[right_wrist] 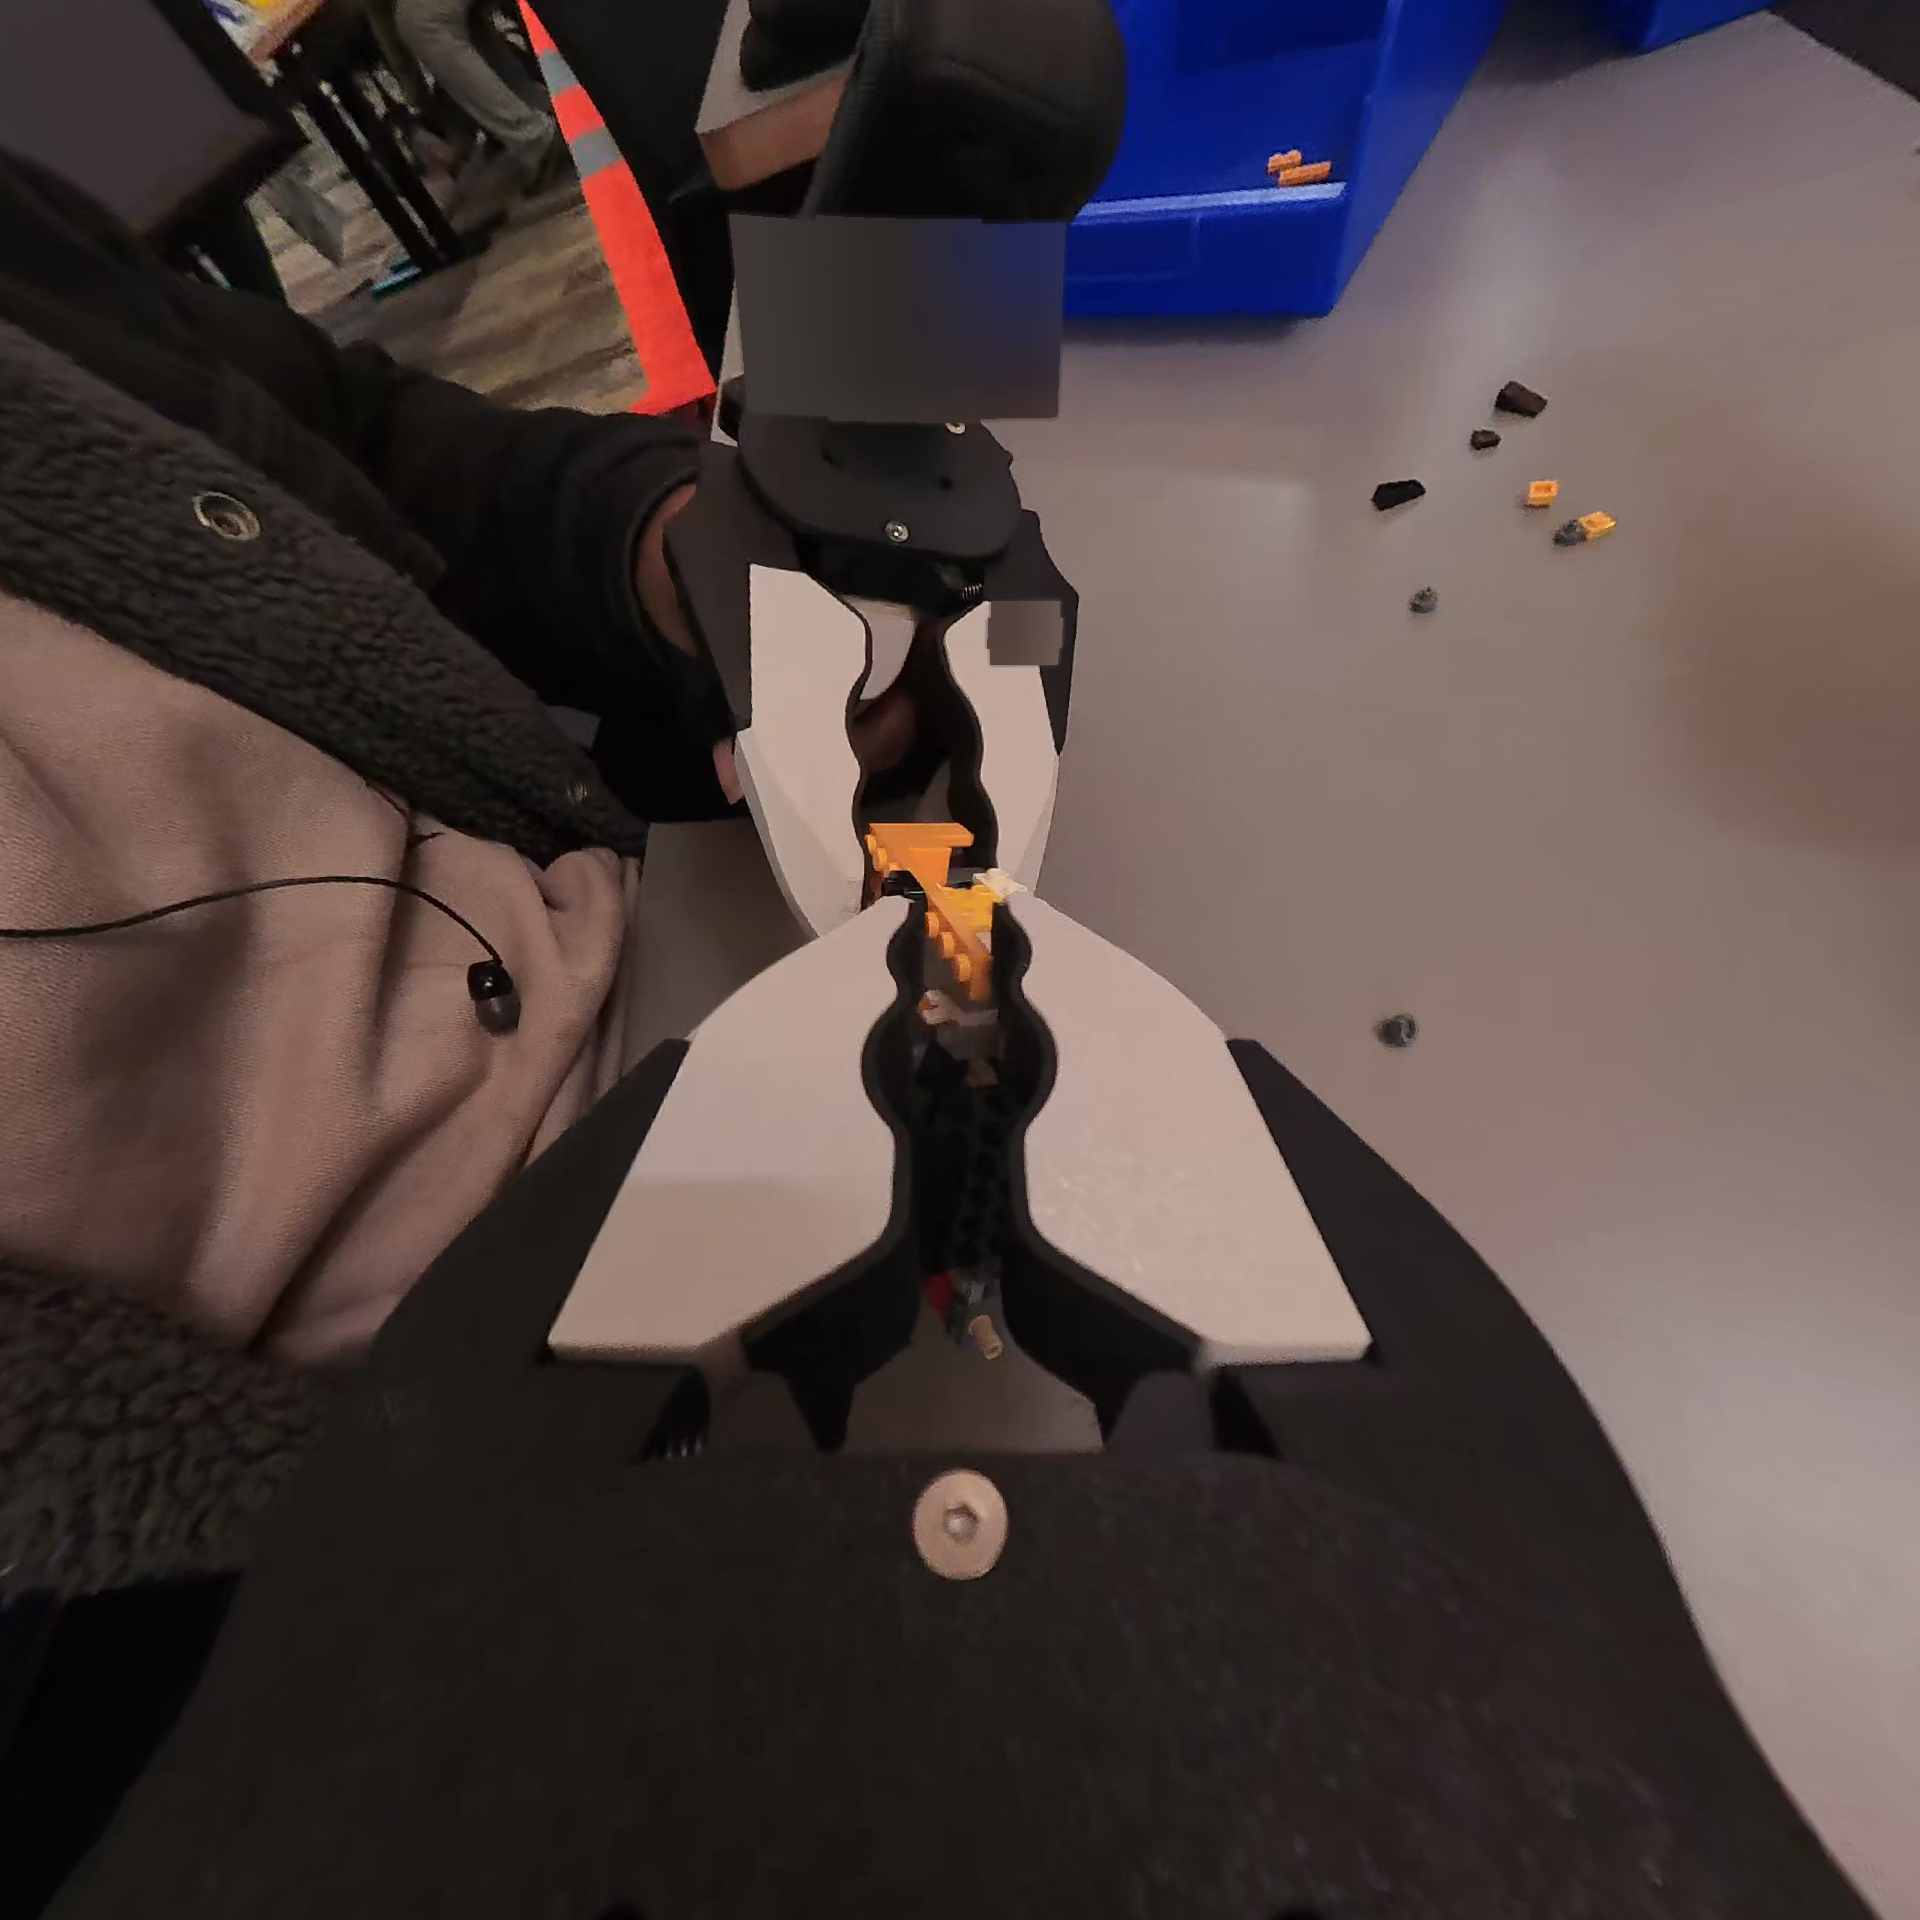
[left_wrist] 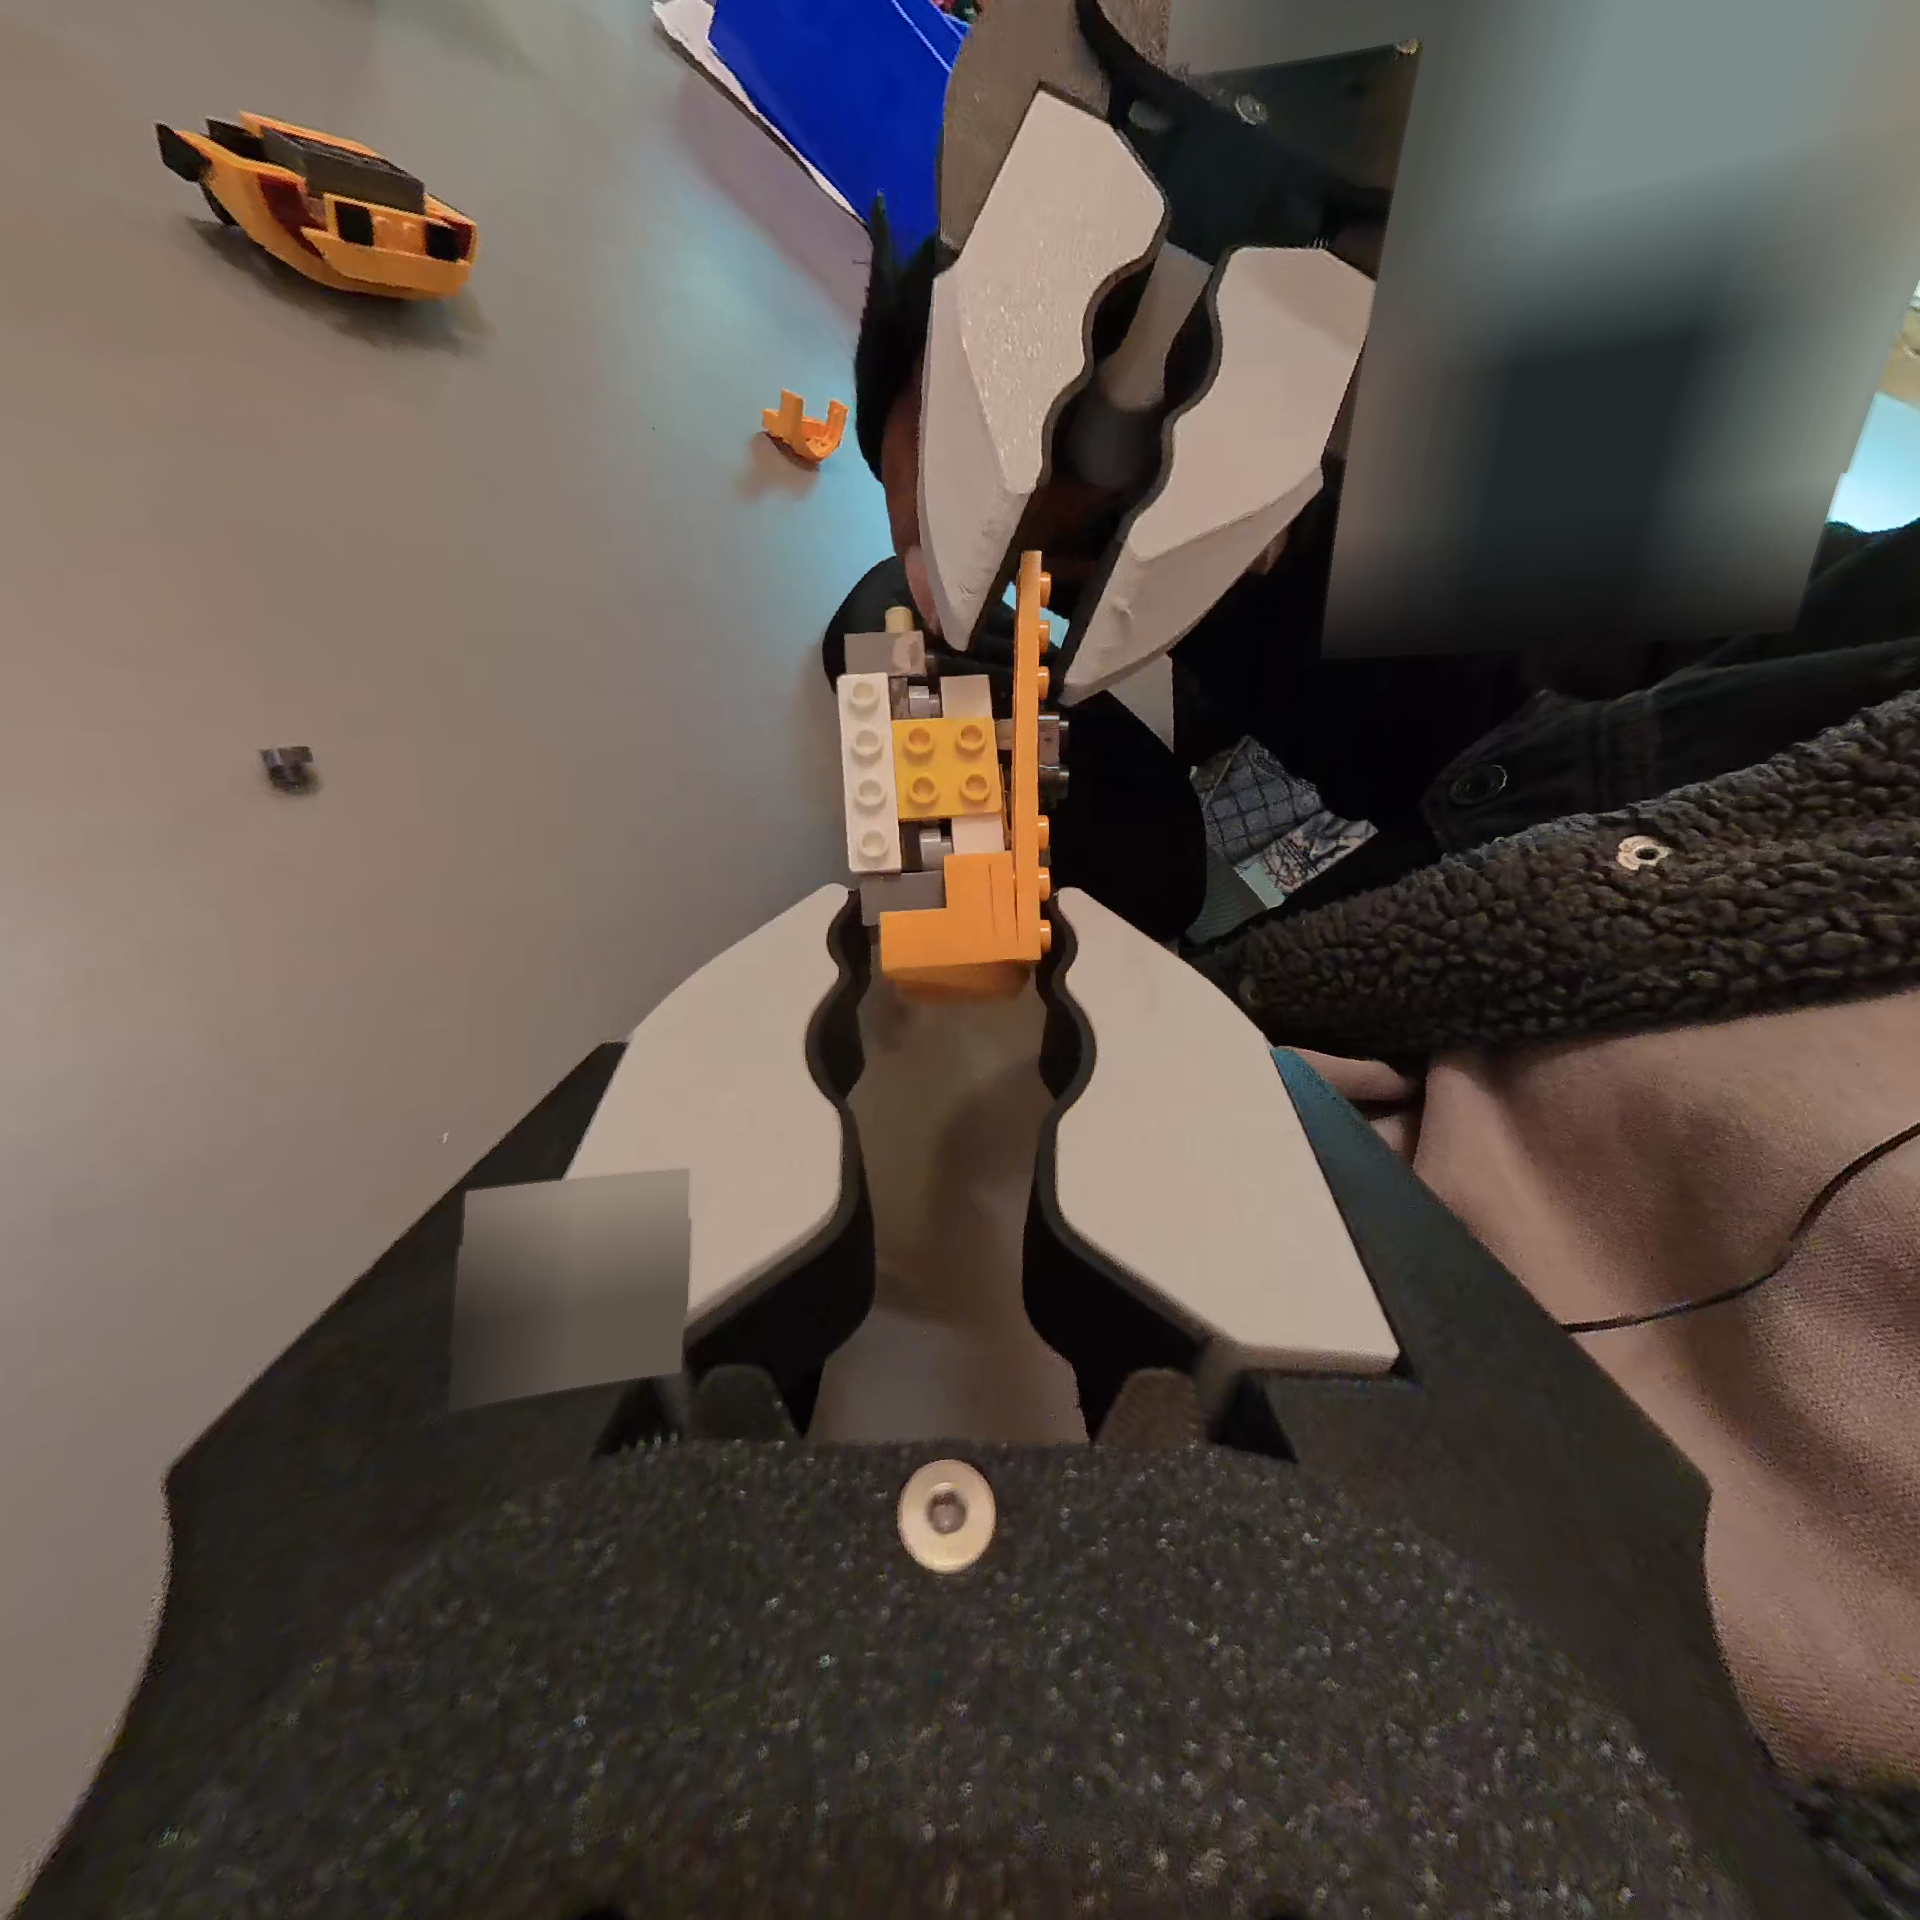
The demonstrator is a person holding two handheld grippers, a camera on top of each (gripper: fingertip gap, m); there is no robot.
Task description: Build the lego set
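A partly built lego assembly (left_wrist: 940, 790) of orange, yellow, white and grey bricks is held in the air between both grippers. My left gripper (left_wrist: 961, 914) is shut on its orange near end. My right gripper (left_wrist: 1023, 660) comes in from the far side, facing the left one, and is shut on the long orange plate (left_wrist: 1031, 727) along the assembly's side. In the right wrist view the assembly (right_wrist: 961, 951) sits deep between the fingers of my right gripper (right_wrist: 951, 920), and the left gripper (right_wrist: 925, 862) holds its far orange end. Much of the assembly is hidden there.
An orange car body section (left_wrist: 322, 203), a small orange bracket (left_wrist: 805, 426) and a tiny dark piece (left_wrist: 288, 769) lie on the grey table (left_wrist: 468, 623). Several small loose pieces (right_wrist: 1538, 494) lie to the right, in front of a blue bin (right_wrist: 1226, 239). A person's jacket (right_wrist: 260, 935) is close on the left. Left tips to right tips: about 4 centimetres.
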